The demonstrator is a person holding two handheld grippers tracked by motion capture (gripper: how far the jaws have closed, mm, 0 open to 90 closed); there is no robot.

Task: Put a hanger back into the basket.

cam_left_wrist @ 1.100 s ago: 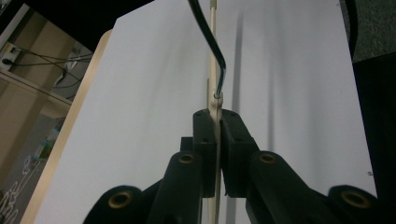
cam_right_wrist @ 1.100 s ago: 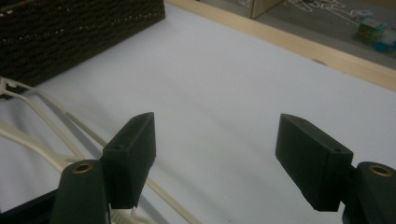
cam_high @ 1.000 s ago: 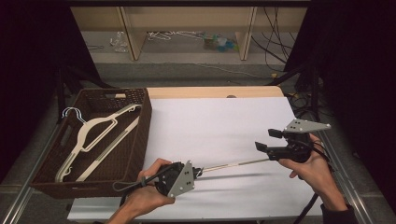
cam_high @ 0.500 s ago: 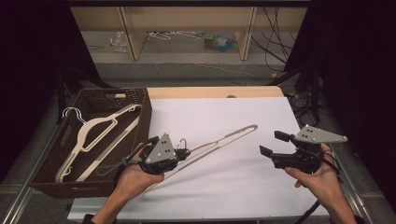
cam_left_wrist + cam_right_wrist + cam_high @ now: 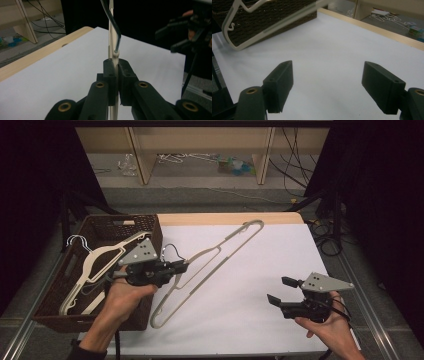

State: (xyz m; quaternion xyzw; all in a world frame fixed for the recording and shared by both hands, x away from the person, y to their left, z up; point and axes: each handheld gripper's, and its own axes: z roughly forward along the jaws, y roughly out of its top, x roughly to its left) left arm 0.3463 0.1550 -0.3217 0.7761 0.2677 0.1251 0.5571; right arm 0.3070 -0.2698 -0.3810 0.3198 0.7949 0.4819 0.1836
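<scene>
Left gripper is clamped on the neck of the beige clothes hanger, just below its metal hook, so the frame slants away beyond the jaws above the white table cover. Beside that gripper sits the wicker basket holding more hangers, likely the destination. Right gripper, jaws wide apart and empty, hovers well off to the side.

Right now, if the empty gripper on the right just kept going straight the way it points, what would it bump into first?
Probably the cream hanger held by the left gripper. The right gripper, jaws wide open, points left across bare white table; its own view shows the hanger's end ahead, the wicker basket behind. Height is unclear, so it might pass underneath.
</scene>
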